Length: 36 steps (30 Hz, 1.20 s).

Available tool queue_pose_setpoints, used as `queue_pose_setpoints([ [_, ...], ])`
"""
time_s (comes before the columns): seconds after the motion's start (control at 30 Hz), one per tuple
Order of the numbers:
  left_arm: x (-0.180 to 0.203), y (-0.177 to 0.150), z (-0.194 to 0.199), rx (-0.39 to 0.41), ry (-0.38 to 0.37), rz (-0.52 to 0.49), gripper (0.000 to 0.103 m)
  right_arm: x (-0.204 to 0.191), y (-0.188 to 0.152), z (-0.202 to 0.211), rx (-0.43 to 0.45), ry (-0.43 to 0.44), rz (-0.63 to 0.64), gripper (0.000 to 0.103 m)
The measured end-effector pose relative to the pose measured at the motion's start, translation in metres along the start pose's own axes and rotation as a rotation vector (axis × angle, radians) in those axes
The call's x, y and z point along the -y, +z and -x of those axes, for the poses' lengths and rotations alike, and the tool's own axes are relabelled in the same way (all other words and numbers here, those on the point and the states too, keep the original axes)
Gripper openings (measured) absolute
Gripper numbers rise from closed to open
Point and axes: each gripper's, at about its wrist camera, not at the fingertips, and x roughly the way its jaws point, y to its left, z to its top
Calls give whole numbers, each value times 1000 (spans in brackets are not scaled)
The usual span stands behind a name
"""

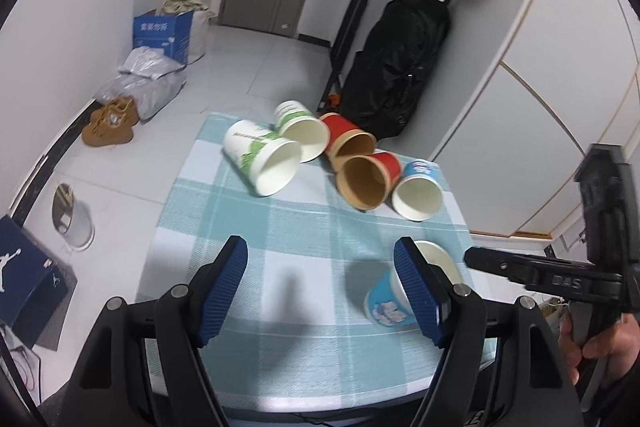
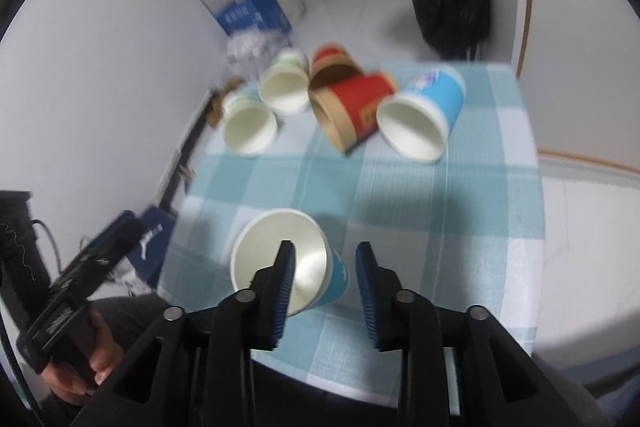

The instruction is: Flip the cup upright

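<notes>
checked cloth on table | tiled floor | L gripper released | R gripper released, straddling blue cup wall

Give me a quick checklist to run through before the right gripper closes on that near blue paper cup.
1. Right gripper open: ok, its pads stand apart.
2. Near blue paper cup lined up: not ok; one finger pokes into its mouth, and only a sliver of the blue wall sits in the gap.
3. Cup's pose known: ok; it is tilted, its mouth turned toward the right wrist camera.
4. Left gripper out of the way: cannot tell; it is open, but its right pad overlaps the cup in the left wrist view.
5. Five other paper cups clear: ok; they lie farther back on the checked cloth.
</notes>
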Motion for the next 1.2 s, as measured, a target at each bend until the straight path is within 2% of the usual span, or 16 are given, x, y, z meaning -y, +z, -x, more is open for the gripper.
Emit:
queue_pose_setpoints([
  [0.1, 9, 0, 4, 31, 20, -28, 72, 1, -10, 25, 133, 13, 22, 54],
  [0.17, 14, 1, 8, 54, 28, -34, 72, 0, -19, 41, 218, 23, 37, 55],
  [0.37, 21, 2, 7, 73, 73, -34, 72, -15, -45, 66, 404, 26, 109, 75],
  [0.43, 24, 2, 8, 92, 84, -43, 72, -17, -52, 71, 448, 16, 136, 77],
  [0.57, 28, 1, 10, 117, 93, -57, 72, -18, -59, 73, 488, 3, 148, 77],
  [0.73, 30, 0, 12, 146, 111, -70, 72, -17, -64, 69, 496, -13, 146, 78],
  [0.9, 30, 0, 10, 133, 105, -68, 72, -21, -68, 73, 518, -27, 166, 85],
  [1.2, 32, -1, 12, 137, 119, -69, 72, -22, -70, 74, 530, -38, 176, 85],
])
